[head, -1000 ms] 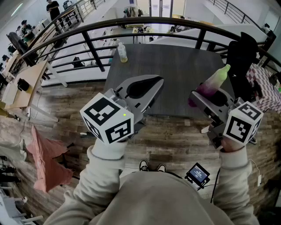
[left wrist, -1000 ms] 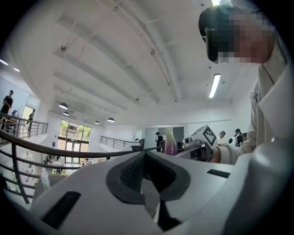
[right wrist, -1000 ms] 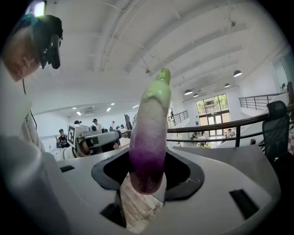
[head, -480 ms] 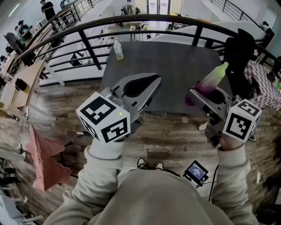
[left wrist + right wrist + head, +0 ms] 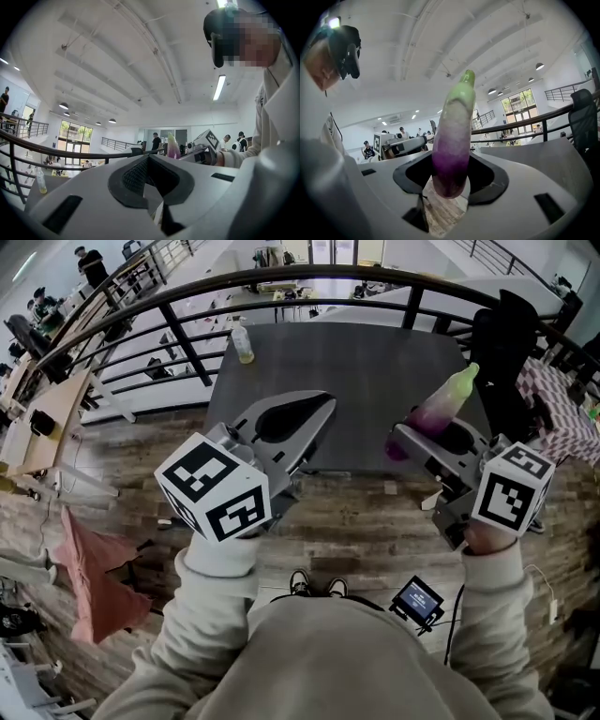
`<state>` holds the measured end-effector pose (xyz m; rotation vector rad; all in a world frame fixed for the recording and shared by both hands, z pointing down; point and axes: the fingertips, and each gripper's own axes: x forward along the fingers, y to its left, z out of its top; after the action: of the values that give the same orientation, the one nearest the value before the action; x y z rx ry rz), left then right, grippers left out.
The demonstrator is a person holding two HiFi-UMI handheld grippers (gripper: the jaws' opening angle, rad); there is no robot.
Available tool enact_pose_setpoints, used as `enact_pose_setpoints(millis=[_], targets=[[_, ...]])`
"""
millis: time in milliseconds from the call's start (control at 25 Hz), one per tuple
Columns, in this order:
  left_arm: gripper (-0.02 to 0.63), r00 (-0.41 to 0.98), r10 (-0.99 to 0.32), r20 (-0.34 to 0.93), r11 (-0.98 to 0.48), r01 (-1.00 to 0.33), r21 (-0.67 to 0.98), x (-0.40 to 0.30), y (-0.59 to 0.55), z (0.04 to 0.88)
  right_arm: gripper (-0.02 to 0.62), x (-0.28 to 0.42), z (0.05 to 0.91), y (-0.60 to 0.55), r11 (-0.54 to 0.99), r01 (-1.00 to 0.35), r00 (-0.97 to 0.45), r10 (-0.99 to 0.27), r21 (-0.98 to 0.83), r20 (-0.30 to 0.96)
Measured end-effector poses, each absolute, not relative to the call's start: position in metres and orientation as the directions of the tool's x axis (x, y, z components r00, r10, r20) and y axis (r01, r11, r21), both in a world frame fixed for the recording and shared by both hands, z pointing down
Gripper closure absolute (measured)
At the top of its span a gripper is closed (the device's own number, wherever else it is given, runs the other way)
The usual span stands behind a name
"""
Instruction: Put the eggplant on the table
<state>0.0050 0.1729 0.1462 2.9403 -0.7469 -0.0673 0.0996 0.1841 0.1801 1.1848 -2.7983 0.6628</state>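
Eggplant gripped in the air over the counter's near right part

The right hand-held gripper (image 5: pixel 411 435) clamps the purple lower end of the eggplant (image 5: pixel 442 407), whose pale green tip points up and away from the person. The eggplant is clear of the dark counter (image 5: pixel 356 352) below it. The left hand-held gripper (image 5: pixel 322 406) is beside it over the counter's near edge, its jaw tips together with nothing between them. A bottle (image 5: pixel 243 340) stands at the counter's far left corner.
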Motion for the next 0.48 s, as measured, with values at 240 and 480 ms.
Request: enact_pose_setpoints(millis=[240, 480], targets=[[0.6, 0.88, -0.475, -0.015, -0.876, -0.47, 0.11, 0.034, 0.185, 0.145, 0.371, 0.125, 0.181, 0.197, 0.622, -0.688, -0.712, -0.678, -0.373, 0.183], [0.6, 0.885, -0.466, -0.004, -0.879, -0.463, 0.113, 0.046, 0.191, 0.154, 0.371, 0.137, 0.188, 0.2, 0.619, -0.682, -0.716, -0.672, -0.389, 0.186]])
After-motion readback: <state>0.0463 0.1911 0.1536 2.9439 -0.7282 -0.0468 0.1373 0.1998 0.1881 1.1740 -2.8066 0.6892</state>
